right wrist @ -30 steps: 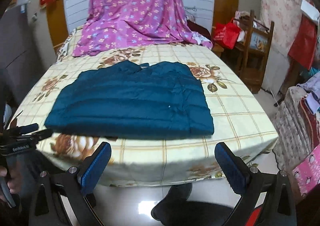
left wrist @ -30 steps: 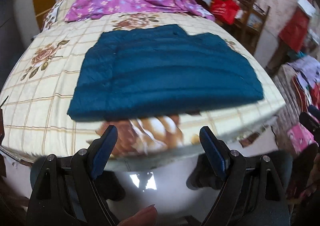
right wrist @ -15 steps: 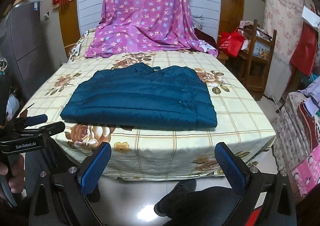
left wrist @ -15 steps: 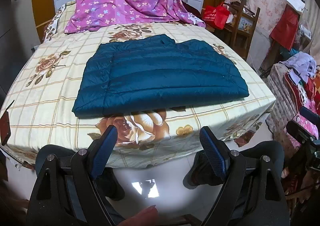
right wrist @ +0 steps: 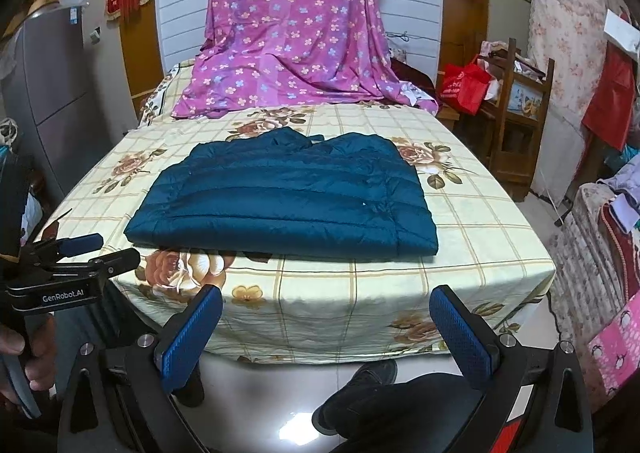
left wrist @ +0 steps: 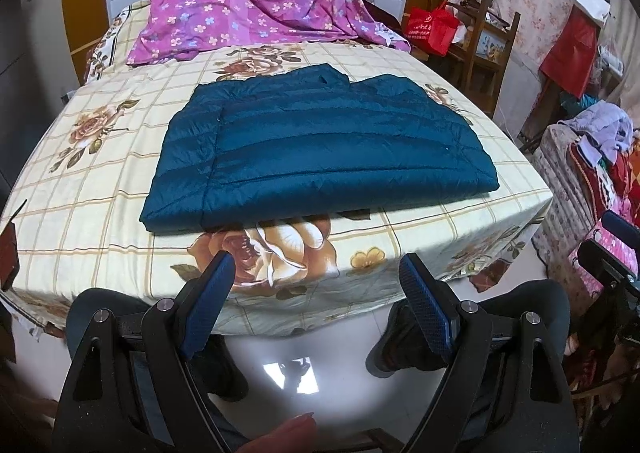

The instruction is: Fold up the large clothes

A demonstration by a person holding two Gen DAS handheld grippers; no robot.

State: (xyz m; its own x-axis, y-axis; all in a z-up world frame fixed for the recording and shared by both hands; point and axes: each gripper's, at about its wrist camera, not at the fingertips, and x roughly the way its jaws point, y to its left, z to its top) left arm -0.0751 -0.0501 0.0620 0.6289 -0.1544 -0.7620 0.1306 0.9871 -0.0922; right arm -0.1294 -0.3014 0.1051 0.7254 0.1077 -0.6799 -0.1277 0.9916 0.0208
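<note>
While both grippers gape, right view shows fridge (right wrist: pixel 48 93), jacket (left wrist: pixel 316 149) folded.

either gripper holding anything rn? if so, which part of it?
Nothing held. The left hand-held gripper and right hand-held gripper are both open, short of the bed; the teal jacket lies flat on it, untouched.

A bed (right wrist: pixel 460 245) with a cream checked, rose-printed sheet filled the room's middle. At twelve o'clock a purple floral cloth (right wrist: pixel 296 37) draped over white panelling. At two o'clock stood a wooden rack (right wrist: pixel 520 109) with a red bag (right wrist: pixel 464 87). The pale floor (right wrist: pixel 280 425) shone glossy.
</note>
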